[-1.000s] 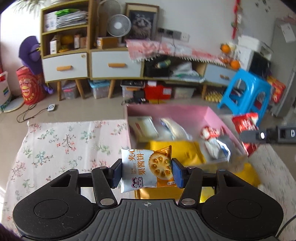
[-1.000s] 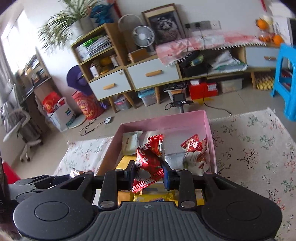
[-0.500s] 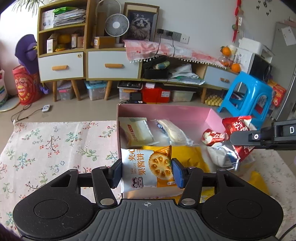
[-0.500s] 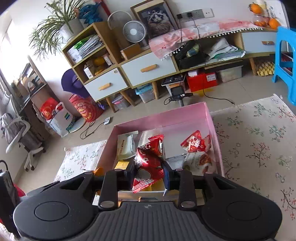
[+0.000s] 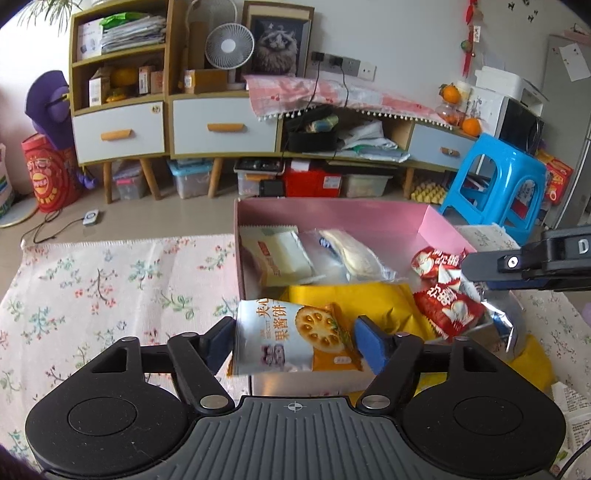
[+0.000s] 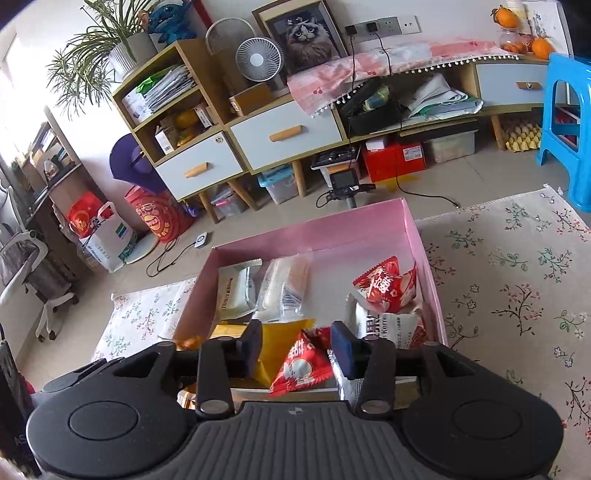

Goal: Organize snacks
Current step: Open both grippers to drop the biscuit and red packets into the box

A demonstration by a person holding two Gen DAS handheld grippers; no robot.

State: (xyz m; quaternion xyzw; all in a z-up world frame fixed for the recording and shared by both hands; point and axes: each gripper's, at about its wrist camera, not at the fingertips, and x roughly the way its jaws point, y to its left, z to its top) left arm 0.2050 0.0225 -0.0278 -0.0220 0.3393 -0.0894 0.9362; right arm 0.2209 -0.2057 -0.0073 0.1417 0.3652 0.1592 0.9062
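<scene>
Flowered cloth spreads beside our pink box, already holding several packets. Our left gripper, jaws spread, releases a biscuit packet between them; the right gripper, likewise spread, frees a red snack.

Against the white wall stands a wooden cabinet with pale drawers, beside a blue plastic stool on the tiled floor.

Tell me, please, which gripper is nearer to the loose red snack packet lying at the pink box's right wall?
Right. The right gripper hangs just in front of that red packet; the left gripper is over the box's opposite near corner.
</scene>
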